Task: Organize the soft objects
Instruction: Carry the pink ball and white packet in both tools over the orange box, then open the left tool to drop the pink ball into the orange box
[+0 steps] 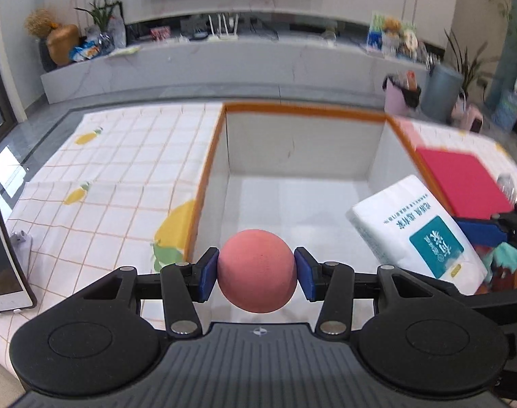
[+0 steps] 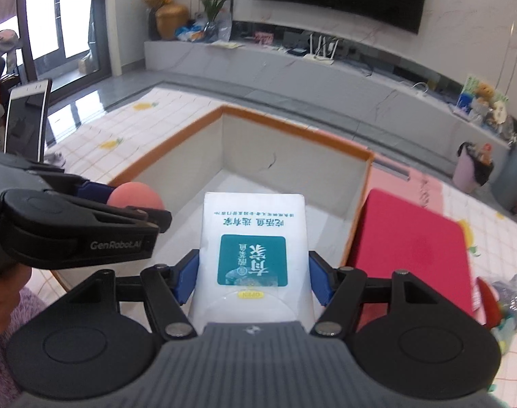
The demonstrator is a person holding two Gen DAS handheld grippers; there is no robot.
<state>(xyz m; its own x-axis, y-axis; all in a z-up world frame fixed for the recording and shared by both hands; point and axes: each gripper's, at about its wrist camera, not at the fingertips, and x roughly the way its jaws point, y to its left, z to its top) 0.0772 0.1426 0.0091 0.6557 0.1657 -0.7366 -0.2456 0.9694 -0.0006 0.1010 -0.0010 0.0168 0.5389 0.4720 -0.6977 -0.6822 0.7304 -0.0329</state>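
My left gripper (image 1: pixel 257 273) is shut on a pink foam ball (image 1: pixel 257 270) and holds it over the near edge of an open white box with an orange rim (image 1: pixel 302 107). The ball (image 2: pixel 136 195) and left gripper (image 2: pixel 136 204) also show at the left of the right wrist view. My right gripper (image 2: pixel 252 278) is shut on a white tissue pack with a teal label (image 2: pixel 253 238), held above the box (image 2: pixel 292 125). The pack (image 1: pixel 418 227) shows at the box's right side in the left wrist view.
A red flat pad (image 1: pixel 462 180) lies right of the box on the checked tablecloth (image 1: pixel 122 170); it also shows in the right wrist view (image 2: pixel 414 248). A crumpled plastic bag (image 2: pixel 510 292) lies at far right. A white tablet (image 2: pixel 27 119) stands at left.
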